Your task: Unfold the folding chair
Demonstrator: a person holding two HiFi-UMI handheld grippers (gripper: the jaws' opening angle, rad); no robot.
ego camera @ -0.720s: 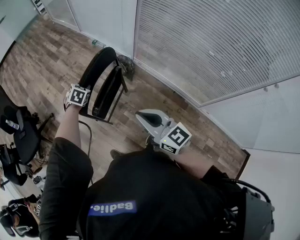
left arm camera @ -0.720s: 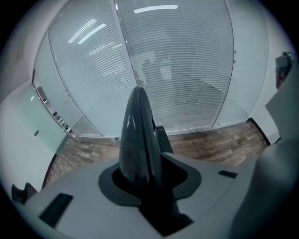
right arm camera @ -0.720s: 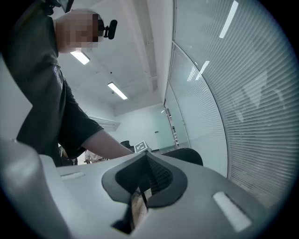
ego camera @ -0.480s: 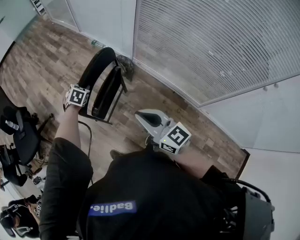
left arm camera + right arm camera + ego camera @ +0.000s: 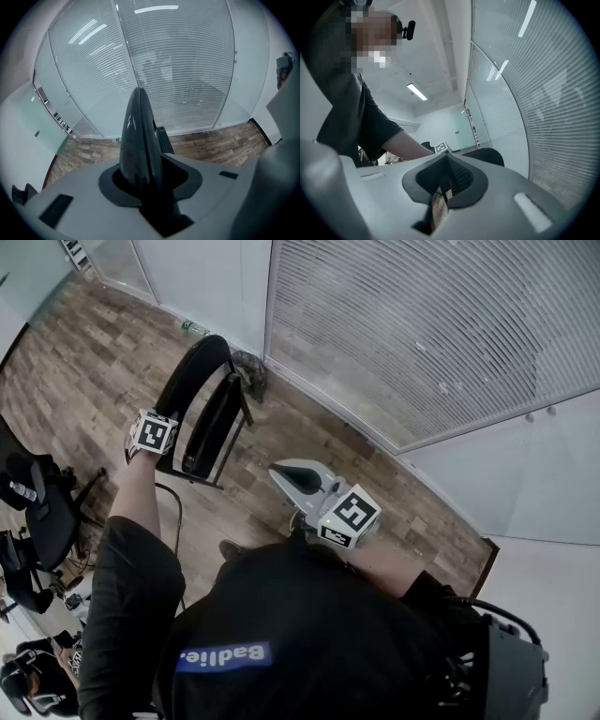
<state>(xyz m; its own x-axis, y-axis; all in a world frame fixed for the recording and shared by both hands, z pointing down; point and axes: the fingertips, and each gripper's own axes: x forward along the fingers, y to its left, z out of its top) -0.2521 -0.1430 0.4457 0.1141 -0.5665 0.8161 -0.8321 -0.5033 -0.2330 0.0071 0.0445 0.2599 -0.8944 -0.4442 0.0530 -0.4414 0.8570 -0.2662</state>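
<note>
The black folding chair [image 5: 214,418] stands folded on the wood floor, close to the glass wall. My left gripper [image 5: 167,444] is at the chair's left side, shut on its curved black backrest [image 5: 138,131], which runs up between the jaws in the left gripper view. Behind the backrest the seat [image 5: 165,140] shows edge-on. My right gripper [image 5: 298,476] hovers to the right of the chair, apart from it and shut on nothing. In the right gripper view its jaws [image 5: 446,161] meet, and the chair's top [image 5: 485,157] shows beyond them.
A glass wall with blinds [image 5: 422,343] runs along the right and back. A black office chair [image 5: 37,507] stands at the left, with a seated person [image 5: 33,681] below it. A bottle [image 5: 195,329] lies by the wall's base.
The gap between the chair's backrest and seat widened a little, then narrowed again. Both grippers have stayed almost in place.
</note>
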